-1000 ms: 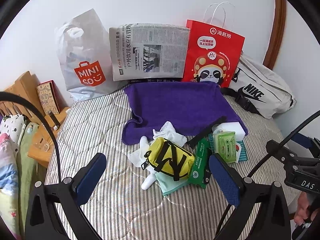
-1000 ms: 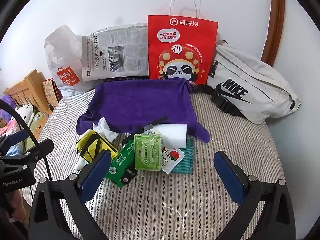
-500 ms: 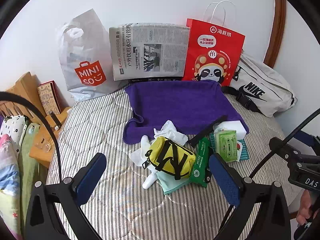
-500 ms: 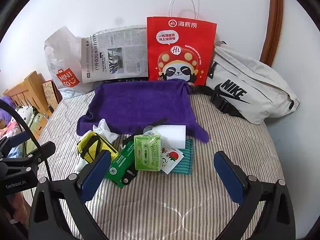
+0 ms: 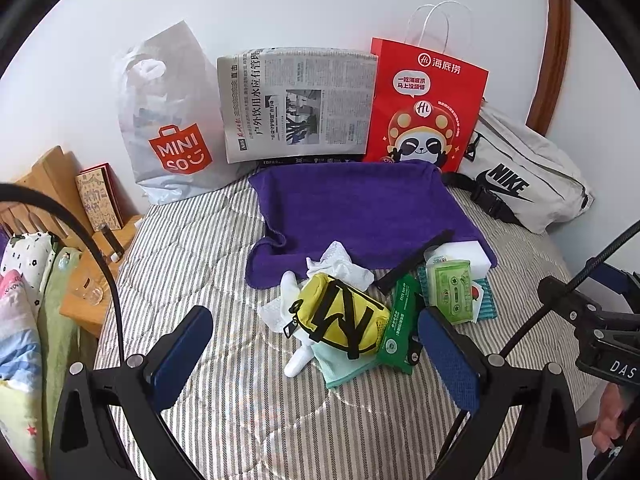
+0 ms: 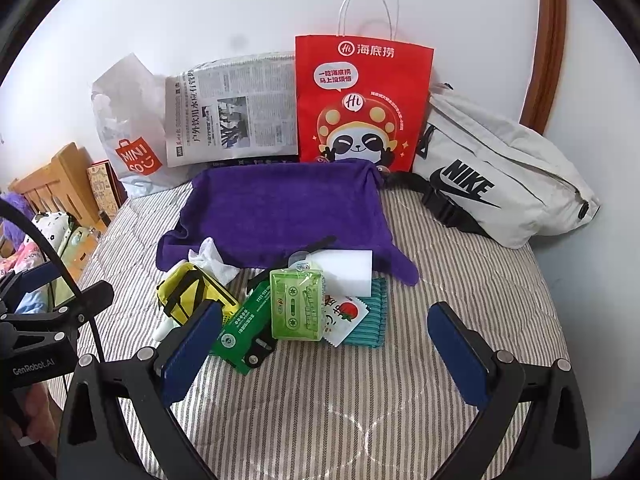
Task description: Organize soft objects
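You are at the approach step: left gripper (image 5: 316, 344) and right gripper (image 6: 324, 344) both hang spread wide and empty. The soft-item pile, topped by the yellow pouch (image 5: 340, 320), lies just in front of the purple towel (image 5: 360, 204). Next, pick one item to close on.

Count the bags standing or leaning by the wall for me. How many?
3. The white Miniso plastic bag stands on the left, the red paper bag with the panda right of the newspaper, and the white Nike bag farthest right.
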The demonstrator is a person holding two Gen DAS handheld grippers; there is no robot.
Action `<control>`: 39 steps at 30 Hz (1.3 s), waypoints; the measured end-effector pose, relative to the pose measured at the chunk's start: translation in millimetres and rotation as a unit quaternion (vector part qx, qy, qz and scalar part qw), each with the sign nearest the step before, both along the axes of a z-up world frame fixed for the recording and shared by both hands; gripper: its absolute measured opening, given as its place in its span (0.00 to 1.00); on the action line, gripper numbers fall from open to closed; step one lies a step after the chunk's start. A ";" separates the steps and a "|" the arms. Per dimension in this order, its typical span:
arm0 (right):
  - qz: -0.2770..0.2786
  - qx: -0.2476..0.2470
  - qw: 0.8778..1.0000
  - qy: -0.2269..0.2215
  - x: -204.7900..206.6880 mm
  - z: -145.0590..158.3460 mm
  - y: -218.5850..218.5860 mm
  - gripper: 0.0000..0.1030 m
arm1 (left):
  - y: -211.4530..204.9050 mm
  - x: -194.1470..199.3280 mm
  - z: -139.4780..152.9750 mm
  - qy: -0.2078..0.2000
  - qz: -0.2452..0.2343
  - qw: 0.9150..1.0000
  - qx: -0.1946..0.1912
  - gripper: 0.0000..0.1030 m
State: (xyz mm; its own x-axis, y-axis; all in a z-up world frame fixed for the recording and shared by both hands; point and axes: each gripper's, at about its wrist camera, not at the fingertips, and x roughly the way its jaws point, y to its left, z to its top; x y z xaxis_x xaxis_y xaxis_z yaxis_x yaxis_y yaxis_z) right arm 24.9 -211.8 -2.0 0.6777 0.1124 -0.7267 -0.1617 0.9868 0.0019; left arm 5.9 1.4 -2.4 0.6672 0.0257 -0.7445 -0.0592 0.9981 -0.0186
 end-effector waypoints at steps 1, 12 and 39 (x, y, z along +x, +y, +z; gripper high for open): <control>-0.001 0.000 1.000 -0.001 -0.4 0.4 -0.2 0.98 | -0.5 -0.3 0.3 0.000 0.000 1.000 0.000 1.00; -0.004 0.003 1.000 -0.002 -2.6 2.8 -4.1 0.98 | -4.5 -3.0 2.8 -0.002 -0.001 1.000 0.002 1.00; -0.009 0.010 1.000 0.006 6.4 -8.9 -14.4 0.98 | -3.9 -4.8 4.4 -0.007 -0.016 1.000 0.003 1.00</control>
State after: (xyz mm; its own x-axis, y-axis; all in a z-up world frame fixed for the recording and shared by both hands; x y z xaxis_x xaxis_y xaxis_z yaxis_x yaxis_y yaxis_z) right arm 31.3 -226.3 -10.9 0.6707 0.1148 -0.7327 -0.1441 0.9893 0.0230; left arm 1.1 -2.5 2.0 0.6787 0.0084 -0.7344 -0.0262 0.9996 -0.0128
